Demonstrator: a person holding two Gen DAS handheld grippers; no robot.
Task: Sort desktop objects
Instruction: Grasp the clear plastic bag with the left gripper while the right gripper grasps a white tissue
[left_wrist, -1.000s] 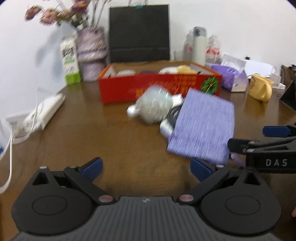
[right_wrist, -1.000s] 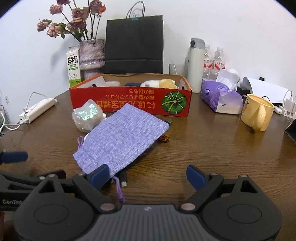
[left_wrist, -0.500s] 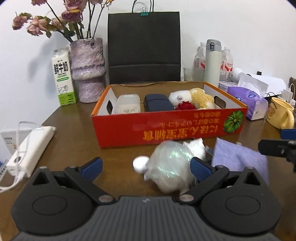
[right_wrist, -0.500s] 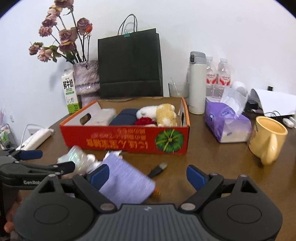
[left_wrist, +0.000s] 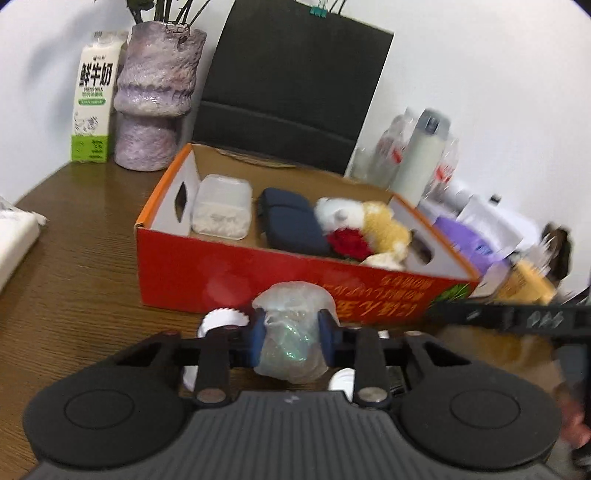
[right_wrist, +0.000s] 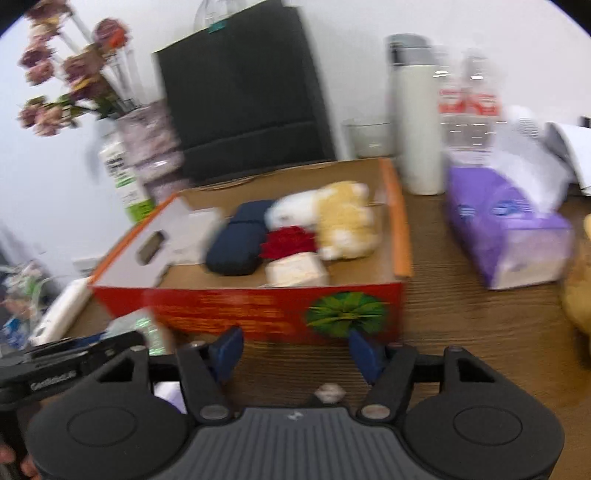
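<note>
Crinkled, translucent plastic with a greenish iridescent sheen made up the small bundle that sat pinched between the blue pads of the left gripper; its jaws were closing and the pads pressed into both sides of the wrap. The bundle was just in front of the red cardboard box, low over the wood-grain desk. White scalloped discs, perhaps paper cups or lids, lay beneath and beside the gripper, though blur kept them hard to make out.

Inside the box were a frosted plastic container, a dark navy soft case, a fuzzy white and yellow plush toy and a red rose-like item. Behind the box stood a rough mauve ceramic vase, a milk carton, a black paper bag and a pale steel flask.

The right gripper hovered before the box's front wall, by its green printed motif. Its jaws were closing with nothing between them, the pads apart. A purple tissue pack lay to the box's right. The left gripper's black body crossed the lower left of the right wrist view.
</note>
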